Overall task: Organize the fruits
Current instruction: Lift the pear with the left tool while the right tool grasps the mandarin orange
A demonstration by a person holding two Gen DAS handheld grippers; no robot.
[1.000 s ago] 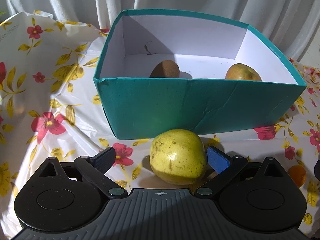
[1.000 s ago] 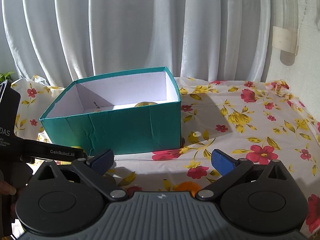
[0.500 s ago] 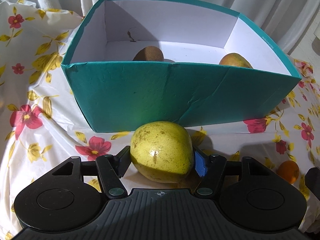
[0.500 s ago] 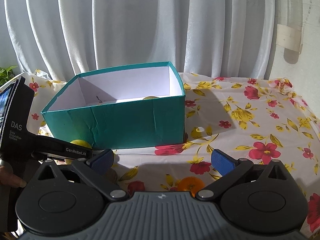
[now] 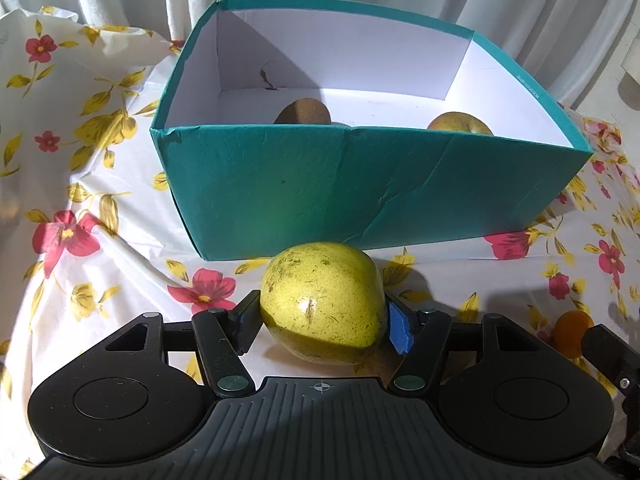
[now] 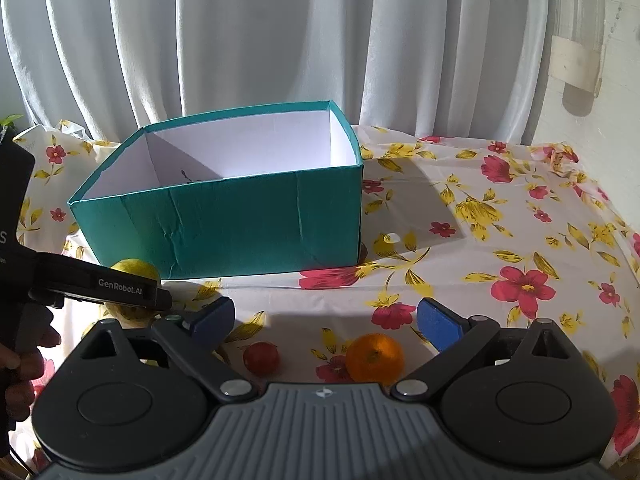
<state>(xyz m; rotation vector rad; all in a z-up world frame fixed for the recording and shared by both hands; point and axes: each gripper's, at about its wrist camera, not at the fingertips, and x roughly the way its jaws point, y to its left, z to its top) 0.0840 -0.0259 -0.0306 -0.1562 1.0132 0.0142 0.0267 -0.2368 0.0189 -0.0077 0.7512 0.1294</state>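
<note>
Fruit sorting is judged part done: the left gripper (image 5: 322, 322) is clamped on the yellow-green pear (image 5: 322, 300), its fingers (image 5: 398, 330) pressed against both flanks at the widest part, a hold that should keep a round, smooth fruit from rolling out when raised. The pear is seen low over or on the floral-clothed desk (image 5: 100, 264), just in front of the near wall of the teal box (image 5: 360, 188); whether it is clear of the cloth cannot be told. The right gripper (image 6: 326, 320) is held over the desk with fingers (image 6: 438, 326) spread wide and nothing pinched; the jaws have just been closing slightly, with only open space between them. An orange (image 6: 374, 358) and a small red fruit (image 6: 261, 357) are seen below that gap, on the cloth, apart from each other, so the right side is judged to be lined up for the next pick. Further back, the box is open-topped, and a brown kiwi-like fruit (image 5: 304, 112) and another yellowish fruit (image 5: 460, 124) are already inside, well apart on the white floor. The near wall is tall, so a lift over the rim is judged necessary before release. White curtain (image 6: 280, 40) is hung behind the desk.
</note>
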